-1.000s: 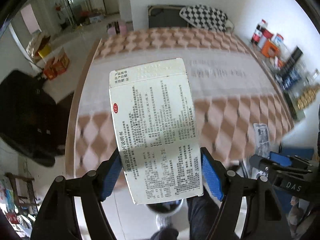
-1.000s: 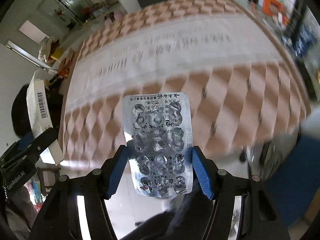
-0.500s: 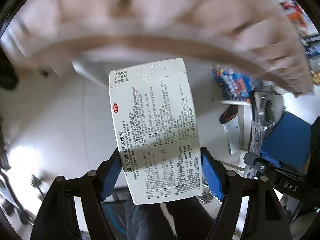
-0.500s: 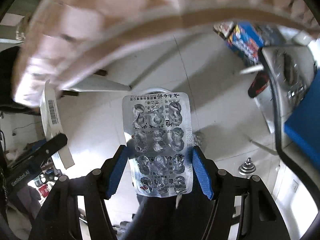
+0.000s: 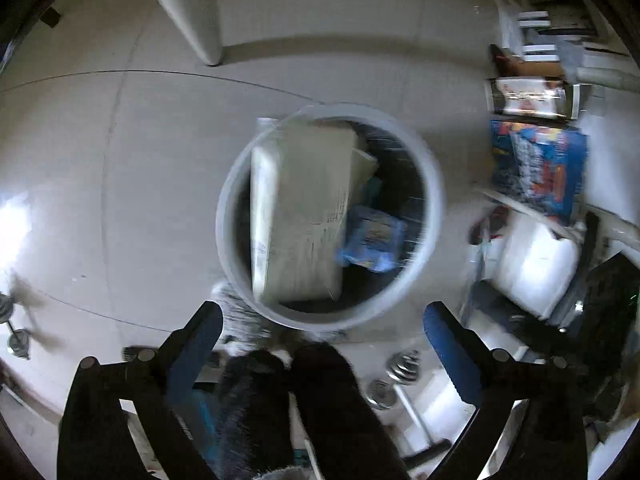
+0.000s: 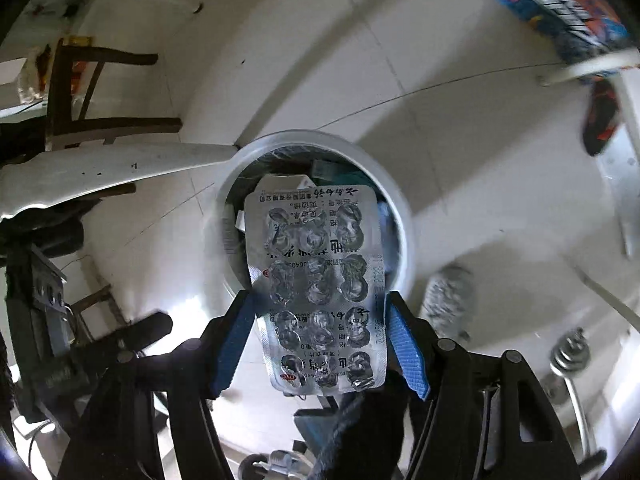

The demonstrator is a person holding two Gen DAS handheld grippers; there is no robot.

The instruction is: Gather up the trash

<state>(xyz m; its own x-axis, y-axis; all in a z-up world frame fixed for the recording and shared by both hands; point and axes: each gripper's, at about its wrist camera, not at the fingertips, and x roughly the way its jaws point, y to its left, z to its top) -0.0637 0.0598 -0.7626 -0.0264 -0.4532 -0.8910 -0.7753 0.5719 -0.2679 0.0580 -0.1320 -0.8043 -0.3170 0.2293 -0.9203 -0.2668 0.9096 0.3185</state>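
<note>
In the left wrist view my left gripper (image 5: 322, 322) is open and empty above a round white trash bin (image 5: 232, 200). The white medicine box (image 5: 300, 216), blurred, lies in the bin mouth beside a blue wrapper (image 5: 372, 240). In the right wrist view my right gripper (image 6: 322, 340) is shut on a silver blister pack (image 6: 320, 280) with empty pockets. It holds the pack over the near rim of the same bin (image 6: 404, 216).
A white table leg (image 5: 192, 8) stands on the tiled floor beyond the bin. Blue printed boxes (image 5: 540, 168) and a white container (image 5: 536, 264) crowd the right. Small metal weights (image 5: 396, 368) lie on the floor near me. A dark wooden stool (image 6: 100, 92) stands at the left.
Both grippers swung down from the table to above the bin. My left gripper opened and the medicine box dropped into the bin. My right gripper still holds the blister pack.
</note>
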